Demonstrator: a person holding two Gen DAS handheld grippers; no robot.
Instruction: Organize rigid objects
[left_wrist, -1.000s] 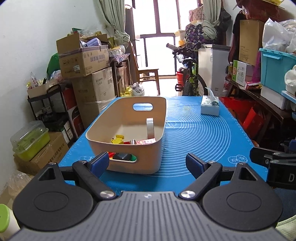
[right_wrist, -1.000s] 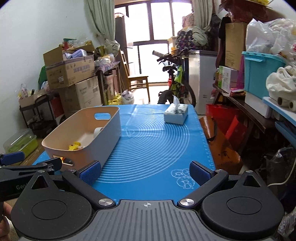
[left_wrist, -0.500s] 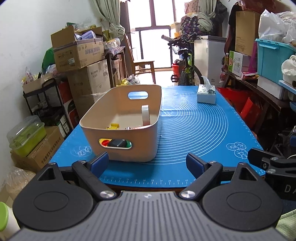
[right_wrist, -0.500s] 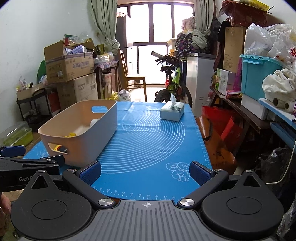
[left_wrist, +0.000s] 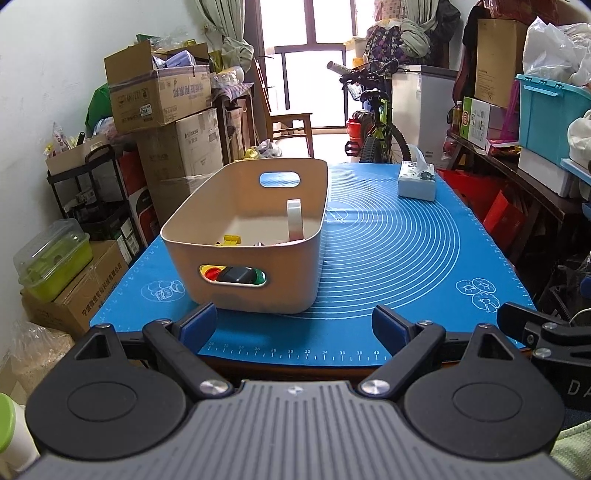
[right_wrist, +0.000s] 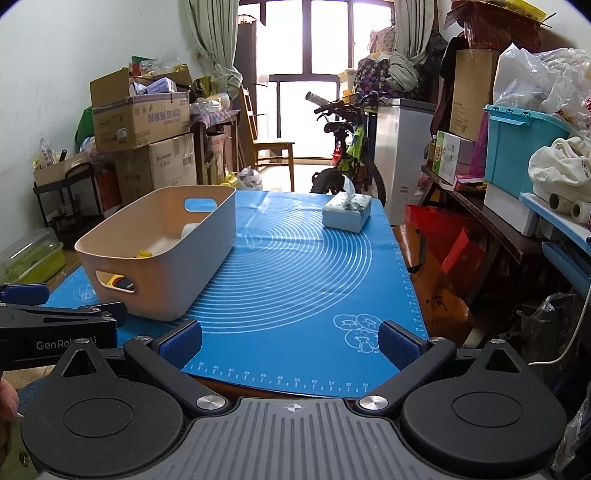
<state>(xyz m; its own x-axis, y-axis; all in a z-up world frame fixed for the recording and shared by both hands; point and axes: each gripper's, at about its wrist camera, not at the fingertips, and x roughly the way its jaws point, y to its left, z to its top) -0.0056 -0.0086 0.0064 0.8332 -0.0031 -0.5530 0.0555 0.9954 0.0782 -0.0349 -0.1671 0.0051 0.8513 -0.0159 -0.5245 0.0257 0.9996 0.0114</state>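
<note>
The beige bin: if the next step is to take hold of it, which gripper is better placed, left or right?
Probably the left gripper: the beige bin sits straight ahead of its open fingers. The right gripper, also open, faces bare blue mat, with the bin off to its left.

Your left gripper (left_wrist: 293, 325) and right gripper (right_wrist: 290, 343) are black with 2 blue pads (left_wrist: 198, 322), silver screws, round discs and a ridged grey base.

We look from both wrist cameras off the bench's near edge toward the far window, left view nearer the bin (left_wrist: 251, 236); both share the blue mat (right_wrist: 306, 266).
</note>
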